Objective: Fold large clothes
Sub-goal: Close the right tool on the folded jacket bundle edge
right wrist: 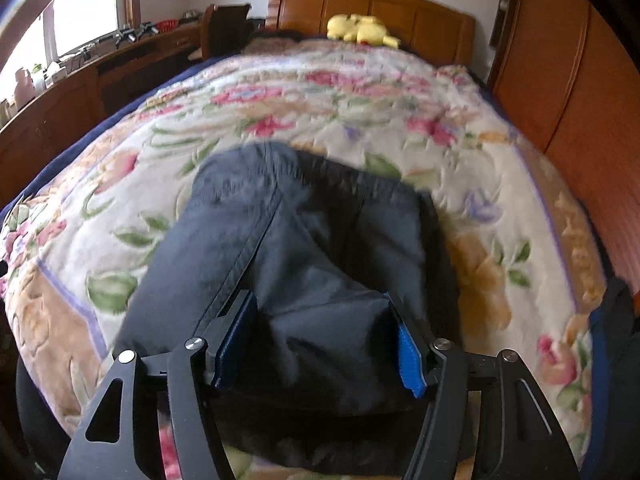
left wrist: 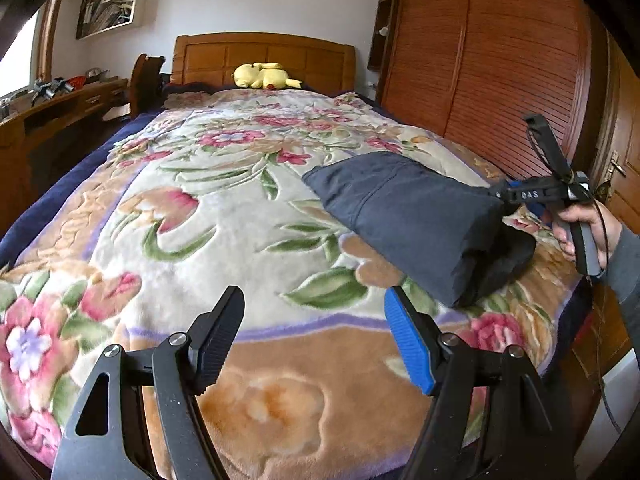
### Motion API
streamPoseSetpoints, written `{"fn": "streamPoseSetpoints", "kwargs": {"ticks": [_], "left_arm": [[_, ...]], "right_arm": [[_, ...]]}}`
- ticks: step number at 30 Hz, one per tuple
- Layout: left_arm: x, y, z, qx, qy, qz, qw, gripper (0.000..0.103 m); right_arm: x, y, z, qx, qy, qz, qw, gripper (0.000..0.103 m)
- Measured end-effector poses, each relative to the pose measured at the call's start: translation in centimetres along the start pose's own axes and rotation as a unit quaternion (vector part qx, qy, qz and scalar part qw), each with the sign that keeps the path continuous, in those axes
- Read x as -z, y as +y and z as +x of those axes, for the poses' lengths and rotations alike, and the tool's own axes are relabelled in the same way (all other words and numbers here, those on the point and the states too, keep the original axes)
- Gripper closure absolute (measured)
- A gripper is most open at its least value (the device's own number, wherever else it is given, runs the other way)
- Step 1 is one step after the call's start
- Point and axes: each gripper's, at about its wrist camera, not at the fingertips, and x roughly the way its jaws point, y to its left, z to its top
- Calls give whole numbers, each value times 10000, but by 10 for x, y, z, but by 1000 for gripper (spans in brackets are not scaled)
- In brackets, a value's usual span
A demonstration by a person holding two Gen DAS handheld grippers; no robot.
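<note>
Left gripper (left wrist: 314, 340): jaws spread wide, nothing between them, hovering over the near edge of the bed (left wrist: 48, 200). Right gripper (right wrist: 326, 340): jaws apart, a bunched fold of the dark garment (right wrist: 304, 232) lying between the pads; whether the pads press it cannot be told. In the left wrist view this gripper sits at the garment's right end, held by a hand (left wrist: 576, 228) in a grey sleeve. Garment: dark blue-grey, folded into a thick bundle, resting on the floral blanket (left wrist: 208, 208) toward the bed's near right corner. Yellow plush toy (left wrist: 262, 76): at the headboard (left wrist: 264, 56). Wooden wardrobe (left wrist: 500, 60): beside the bed's right edge.
</note>
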Motion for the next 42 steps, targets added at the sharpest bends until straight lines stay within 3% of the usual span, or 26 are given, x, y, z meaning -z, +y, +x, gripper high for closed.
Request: {"fn": "streamPoseSetpoints", "kwargs": {"ticks": [3,8,16,19,22,24,27,32,34,37,42], "left_arm": [[9,3,3,-176,24,-51,9998,29],[17,9,8,35,102,-287,9995,29],[25,10,14,-285,122,-115,9995,29],[28,11,15,-327,85,-100,9994,29],[30,12,15,-368,40,-120,9992,29],[31,12,16,-465,-9,-107,9989,29],[30,10,18,-513,-41,-76,9986,29],[22,2,23,-329,13,20,9995,29],[17,-4,26,-288,62,100,9995,29],[7,-15,33,-182,118,174,9996,29],[-13,-37,45,-94,82,388,9992,29]], "right_arm": [[6,-8,10,-199,254,177,9993,38],[8,-19,17,-514,380,398,9972,38],[14,-24,22,-671,408,478,9958,38],[19,-23,22,-696,394,433,9959,44],[21,-19,21,-798,381,335,9955,57],[23,-15,18,-806,361,197,9959,78],[24,-8,13,-758,288,-13,9967,95],[19,-3,-20,-631,-264,-231,9974,98],[8,-6,-50,-588,-698,-360,9952,99],[-2,2,-75,-296,-919,-855,9916,99],[-2,-6,-114,-156,-1258,-1057,9863,99]]}}
